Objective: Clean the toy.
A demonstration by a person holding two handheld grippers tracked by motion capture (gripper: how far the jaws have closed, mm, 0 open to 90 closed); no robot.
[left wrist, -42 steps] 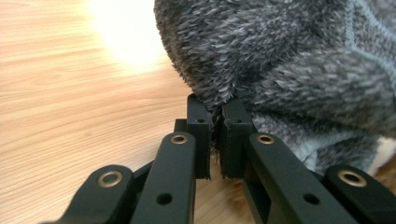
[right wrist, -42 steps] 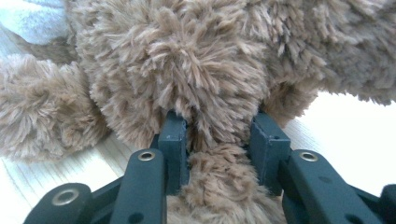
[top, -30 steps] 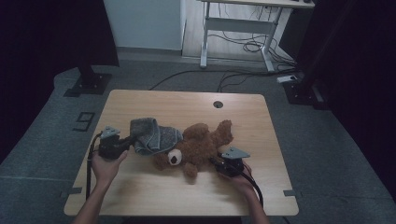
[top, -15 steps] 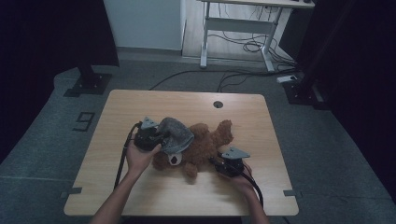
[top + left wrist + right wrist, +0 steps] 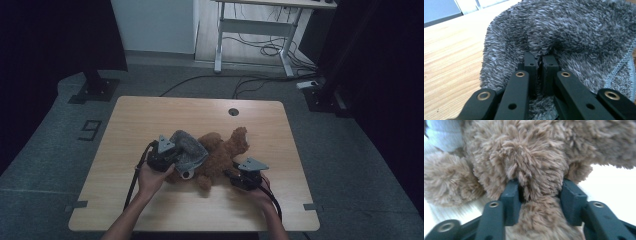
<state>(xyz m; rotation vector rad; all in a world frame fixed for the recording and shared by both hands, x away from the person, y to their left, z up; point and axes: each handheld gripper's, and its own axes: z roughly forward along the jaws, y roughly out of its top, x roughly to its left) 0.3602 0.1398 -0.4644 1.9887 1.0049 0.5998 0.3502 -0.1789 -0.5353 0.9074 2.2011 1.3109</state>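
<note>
On the table (image 5: 150,120), left gripper (image 5: 539,62) pinches the grey fuzzy cloth (image 5: 574,32); right gripper's (image 5: 537,192) jaws, just opening, still straddle the teddy bear's (image 5: 534,157) limb.

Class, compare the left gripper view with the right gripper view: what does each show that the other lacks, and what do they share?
Left gripper view alone: the left gripper, jaws pinched shut on a grey fleece, and the wooden table. Right gripper view alone: the right gripper, whose jaws have just been opening, pads still against a limb of the brown teddy. Shared: black jaws rising from below into a soft, fuzzy thing.
</note>
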